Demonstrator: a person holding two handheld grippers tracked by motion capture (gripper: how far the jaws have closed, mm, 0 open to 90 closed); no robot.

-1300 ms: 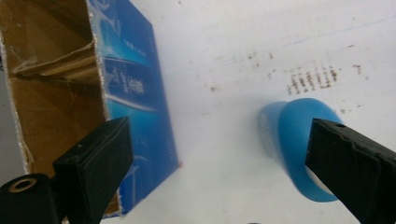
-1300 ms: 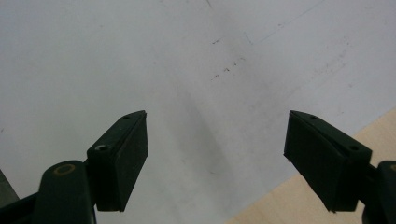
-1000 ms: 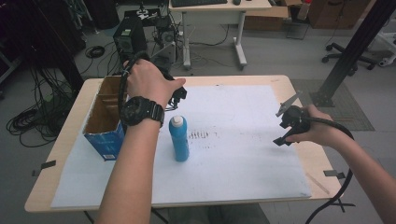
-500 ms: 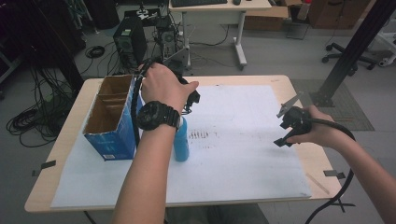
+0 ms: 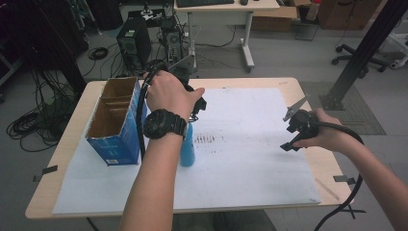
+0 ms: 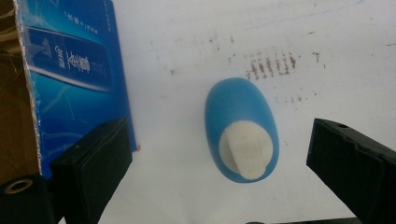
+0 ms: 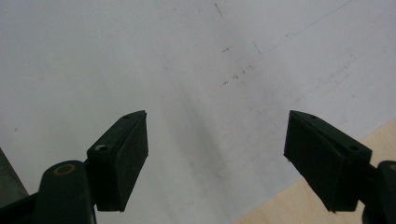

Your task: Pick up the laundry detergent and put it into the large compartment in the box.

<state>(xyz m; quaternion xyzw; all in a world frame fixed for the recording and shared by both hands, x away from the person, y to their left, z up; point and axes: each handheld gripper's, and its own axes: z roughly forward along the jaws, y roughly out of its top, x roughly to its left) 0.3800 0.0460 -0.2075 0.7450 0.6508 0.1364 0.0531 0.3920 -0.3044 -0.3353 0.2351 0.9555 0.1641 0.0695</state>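
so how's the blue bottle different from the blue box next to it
The blue bottle is rounded and smooth, closed by a white cap; the blue box is square-edged cardboard, open at the top with dividers inside. The bottle is slim, the box much wider. The bottle is plain, while the box carries printed lettering. The left gripper hovers open above the bottle, not the box. Both stand upright on the white sheet.

The high view is looking forward and down from the person's side, taking in the whole bench (image 5: 308, 159). The left gripper view is pointing straight down, close over the blue bottle (image 6: 242, 128), which the high view is sharing at nine o'clock. The right gripper view is facing white paper (image 7: 140, 56) nearby.
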